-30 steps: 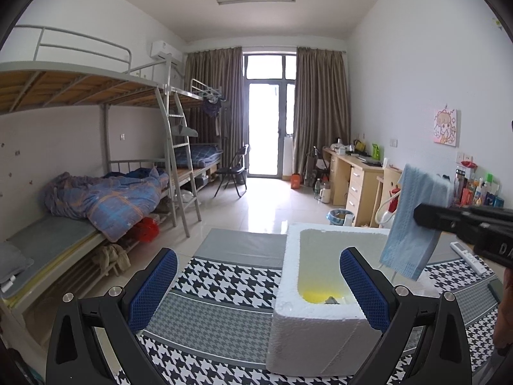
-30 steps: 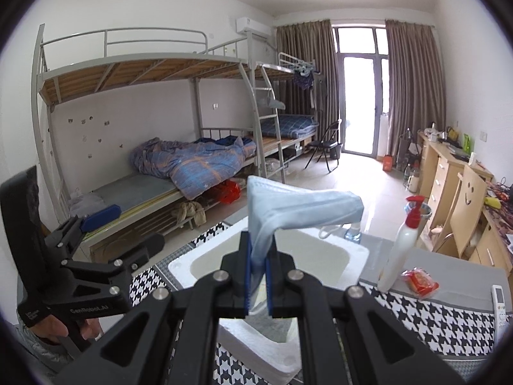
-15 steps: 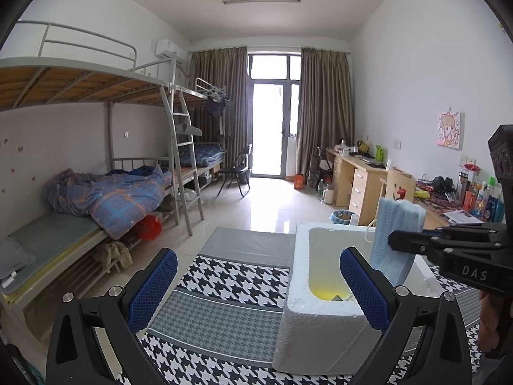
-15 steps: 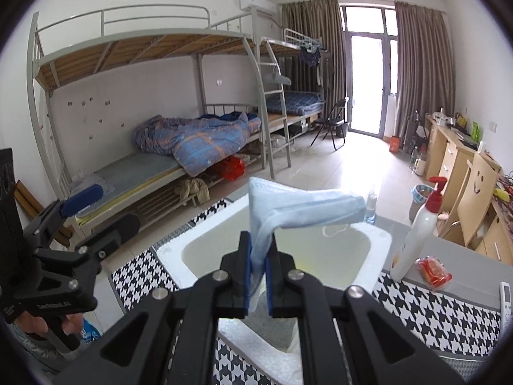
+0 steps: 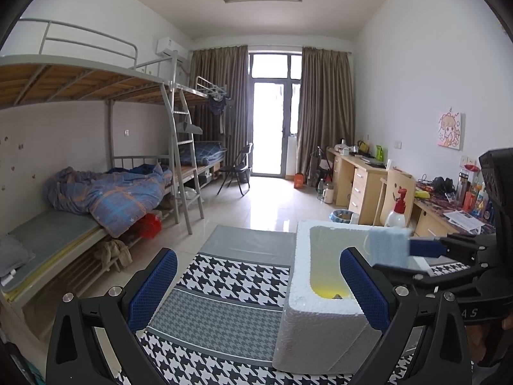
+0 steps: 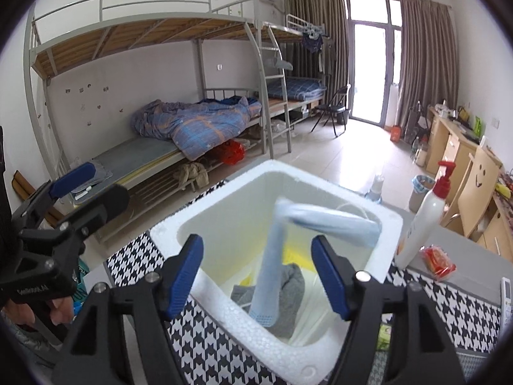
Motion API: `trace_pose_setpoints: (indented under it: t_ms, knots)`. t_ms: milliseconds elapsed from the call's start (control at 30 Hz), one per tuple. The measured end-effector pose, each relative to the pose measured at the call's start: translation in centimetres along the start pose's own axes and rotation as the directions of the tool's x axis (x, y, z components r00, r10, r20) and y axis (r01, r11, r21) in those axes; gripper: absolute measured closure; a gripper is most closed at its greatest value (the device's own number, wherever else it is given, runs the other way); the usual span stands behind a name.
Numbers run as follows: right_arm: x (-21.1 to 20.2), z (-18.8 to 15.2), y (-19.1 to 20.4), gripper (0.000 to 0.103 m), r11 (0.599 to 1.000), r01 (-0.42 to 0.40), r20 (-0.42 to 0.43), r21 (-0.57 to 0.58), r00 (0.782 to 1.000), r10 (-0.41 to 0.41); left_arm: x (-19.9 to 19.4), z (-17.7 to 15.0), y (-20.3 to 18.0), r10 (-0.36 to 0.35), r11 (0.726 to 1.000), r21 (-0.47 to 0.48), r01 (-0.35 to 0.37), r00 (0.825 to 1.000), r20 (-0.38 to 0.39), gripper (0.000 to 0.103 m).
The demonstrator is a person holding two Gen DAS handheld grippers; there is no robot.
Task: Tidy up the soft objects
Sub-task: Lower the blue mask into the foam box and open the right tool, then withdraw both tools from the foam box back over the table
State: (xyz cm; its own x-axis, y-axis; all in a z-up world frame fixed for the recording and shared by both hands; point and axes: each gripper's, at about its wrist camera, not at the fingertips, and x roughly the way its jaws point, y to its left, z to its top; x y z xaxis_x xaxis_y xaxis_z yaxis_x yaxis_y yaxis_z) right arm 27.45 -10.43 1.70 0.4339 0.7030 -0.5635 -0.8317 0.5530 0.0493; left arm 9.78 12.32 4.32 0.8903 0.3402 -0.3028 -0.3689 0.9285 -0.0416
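Counter [image 5: 224, 317] spread with a black-and-white houndstooth cloth banded in plain grey, seen in a dormitory room. Standing on it toward the right: a white rectangular foam box [image 6: 224, 317], open-topped, its rough wall rising from the cloth. Just beside the box's right corner, an upright white pump bottle with a red nozzle [image 6: 426, 221], and next to that a small red crinkled snack packet [image 6: 437, 261] lying flat on the grey band. Farther right, at the counter's edge, a white remote control [image 6: 506, 298]. Partly hidden near the box's lower right, a small green item, too obscured to identify.
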Motion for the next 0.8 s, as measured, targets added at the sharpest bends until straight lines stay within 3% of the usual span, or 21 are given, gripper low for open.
trace_pose_setpoints:
  t_ms: [200, 800]
  knots:
    - [-0.3, -0.3, -0.3, 0.029, 1.0, 0.003, -0.018, 0.012, 1.0, -0.002, -0.4, -0.1, -0.2, -0.005, 1.0, 0.005, 0.005, 1.0, 0.003, 0.001]
    - [-3.4, -1.4, -0.4, 0.027, 1.0, 0.014, 0.066, 0.014, 0.998, -0.015, -2.2, 0.0, -1.3, 0.003, 1.0, 0.024, -0.003, 1.0, 0.013, 0.001]
